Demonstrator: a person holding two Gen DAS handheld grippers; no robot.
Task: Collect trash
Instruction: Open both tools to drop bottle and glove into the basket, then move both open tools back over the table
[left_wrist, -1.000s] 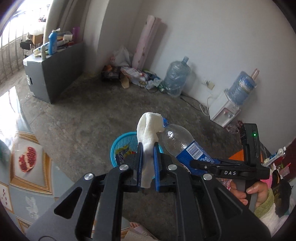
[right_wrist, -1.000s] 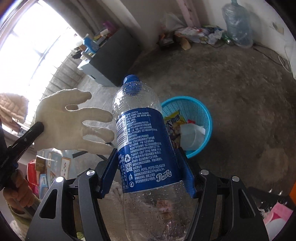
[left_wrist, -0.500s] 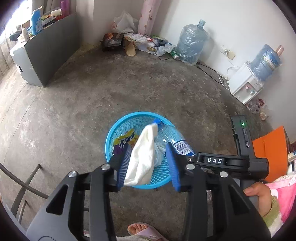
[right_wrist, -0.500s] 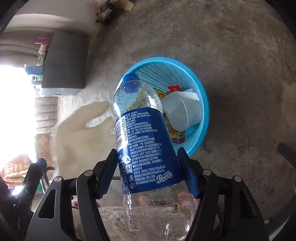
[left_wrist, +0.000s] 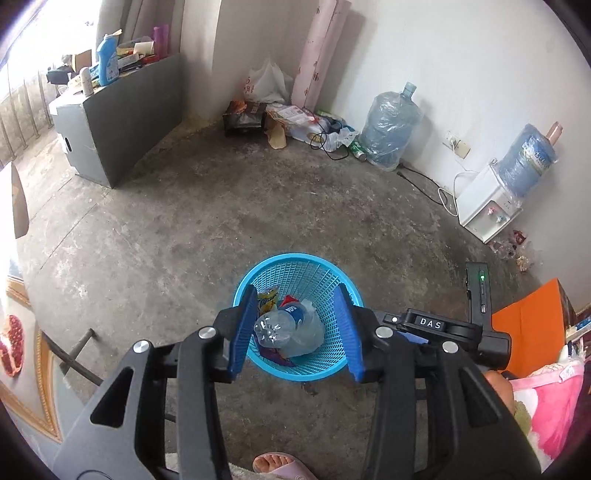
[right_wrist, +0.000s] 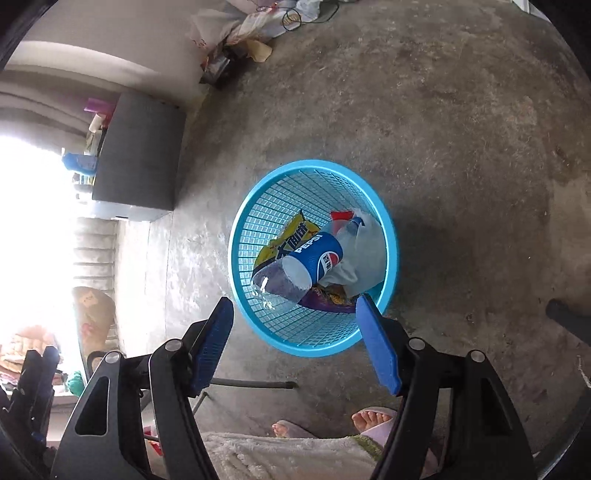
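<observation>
A blue mesh basket (left_wrist: 295, 255) (right_wrist: 314, 163) stands on the concrete floor below both grippers. A Pepsi bottle (left_wrist: 280, 325) (right_wrist: 314, 258) lies tilted inside it, on a yellow snack wrapper (left_wrist: 266, 298) (right_wrist: 291, 232) and a pale crumpled piece (right_wrist: 362, 254). I cannot pick out the white glove. My left gripper (left_wrist: 295, 291) hovers over the basket, its jaws opening with nothing between them. My right gripper (right_wrist: 293, 308) is open above the basket's near rim and holds nothing. Its black body (left_wrist: 432, 325) shows beside the left one.
A grey cabinet (left_wrist: 122, 122) with clutter on top stands at the far left. Along the far wall are a litter pile (left_wrist: 288, 118), a water jug (left_wrist: 388, 125) and a dispenser (left_wrist: 487, 206). An orange box (left_wrist: 532, 325) sits right. The person's sandalled feet (right_wrist: 373, 417) are close by.
The left jaws spread and the white glove dropped out. The right jaws released the Pepsi bottle, which now lies in the basket. Both grippers sank toward the basket.
</observation>
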